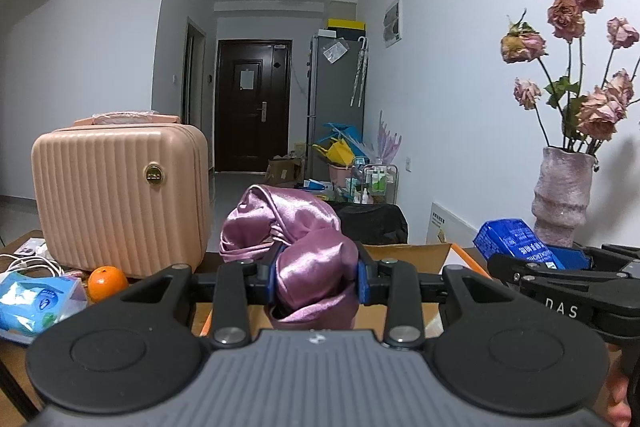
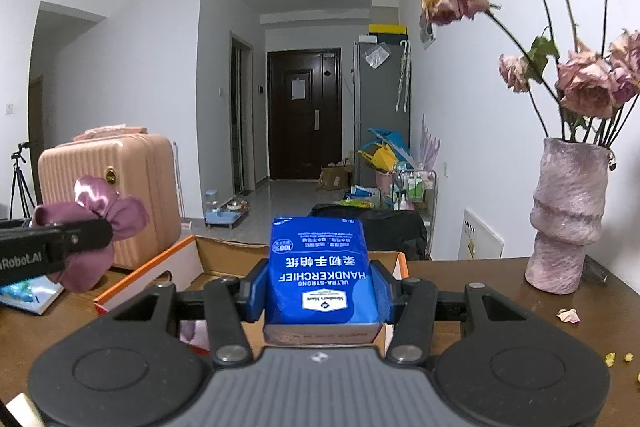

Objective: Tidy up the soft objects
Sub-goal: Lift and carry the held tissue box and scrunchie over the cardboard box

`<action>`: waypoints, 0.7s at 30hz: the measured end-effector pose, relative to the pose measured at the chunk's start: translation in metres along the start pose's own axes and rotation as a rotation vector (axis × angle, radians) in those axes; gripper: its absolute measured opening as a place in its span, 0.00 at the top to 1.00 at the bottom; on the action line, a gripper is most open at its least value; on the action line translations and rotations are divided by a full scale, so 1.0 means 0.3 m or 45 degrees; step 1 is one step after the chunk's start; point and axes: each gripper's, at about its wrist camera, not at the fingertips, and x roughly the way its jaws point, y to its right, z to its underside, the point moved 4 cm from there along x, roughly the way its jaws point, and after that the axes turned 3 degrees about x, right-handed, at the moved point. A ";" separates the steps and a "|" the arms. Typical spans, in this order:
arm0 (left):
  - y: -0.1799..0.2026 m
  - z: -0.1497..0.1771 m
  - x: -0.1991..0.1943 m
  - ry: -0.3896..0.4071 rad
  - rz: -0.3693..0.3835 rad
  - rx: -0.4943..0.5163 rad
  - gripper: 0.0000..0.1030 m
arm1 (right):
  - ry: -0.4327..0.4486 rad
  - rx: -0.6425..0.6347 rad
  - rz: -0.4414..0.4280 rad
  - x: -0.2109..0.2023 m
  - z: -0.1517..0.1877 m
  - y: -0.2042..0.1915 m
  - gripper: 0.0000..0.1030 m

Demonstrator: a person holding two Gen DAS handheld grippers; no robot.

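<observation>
In the left wrist view, the left gripper (image 1: 318,277) has its blue-padded fingers (image 1: 269,277) drawn close and pressed into a bunched pink satin cloth (image 1: 308,259), glossy and creased, which bulges up between them and trails back in a knotted fold; it is held up over an open cardboard box (image 1: 408,255) with an orange edge. To the left on the table (image 1: 18,241) stands a ribbed, rounded pink hard-shell case (image 1: 120,199) with a small gold badge, and just in front of it sit a dimpled orange (image 1: 107,282) and a soft blue plastic tissue pack (image 1: 38,301); white cables lie beside them. At the right a rough, lumpy pink vase (image 1: 562,197) holds dried, drooping roses (image 1: 568,11), and the right gripper's black arm reaches in with a blue pack. In the right wrist view, the right gripper (image 2: 323,293) has its fingers (image 2: 255,293) partly closed on the two sides of a blue handkerchief pack (image 2: 322,267), a smooth rectangular plastic-wrapped block with upside-down white print, held above the same box (image 2: 172,267), whose flaps stand open. The left gripper's black arm enters from the left, clamping the satin cloth ahead of the ribbed case. The textured vase stands on the brown wooden table at the right, with loose petals (image 2: 568,315) scattered near it.
</observation>
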 end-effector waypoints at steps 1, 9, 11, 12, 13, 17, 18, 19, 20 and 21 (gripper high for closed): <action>-0.002 -0.002 0.015 -0.001 -0.002 -0.005 0.66 | -0.008 0.000 0.000 0.015 0.000 0.004 0.51; -0.011 -0.008 0.142 -0.034 -0.008 -0.009 0.66 | -0.038 -0.011 0.017 0.119 -0.033 0.038 0.51; -0.019 -0.010 0.171 -0.044 -0.012 -0.013 0.66 | -0.041 -0.007 0.022 0.139 -0.044 0.051 0.51; -0.021 -0.011 0.185 -0.050 -0.013 -0.015 0.66 | -0.045 -0.007 0.023 0.149 -0.050 0.056 0.51; -0.023 -0.012 0.198 -0.055 -0.013 -0.016 0.66 | -0.047 -0.007 0.025 0.160 -0.057 0.061 0.51; -0.032 -0.014 0.247 -0.078 -0.017 -0.019 0.66 | -0.064 -0.022 0.031 0.199 -0.072 0.066 0.51; -0.027 -0.018 0.259 -0.082 -0.018 -0.017 0.66 | -0.074 -0.027 0.033 0.210 -0.073 0.065 0.51; -0.027 -0.018 0.269 -0.086 -0.020 -0.016 0.66 | -0.084 -0.032 0.031 0.222 -0.073 0.063 0.51; -0.026 -0.018 0.279 -0.091 -0.022 -0.015 0.66 | -0.093 -0.035 0.028 0.232 -0.072 0.061 0.51; -0.024 -0.017 0.290 -0.097 -0.023 -0.013 0.66 | -0.105 -0.040 0.026 0.246 -0.069 0.057 0.51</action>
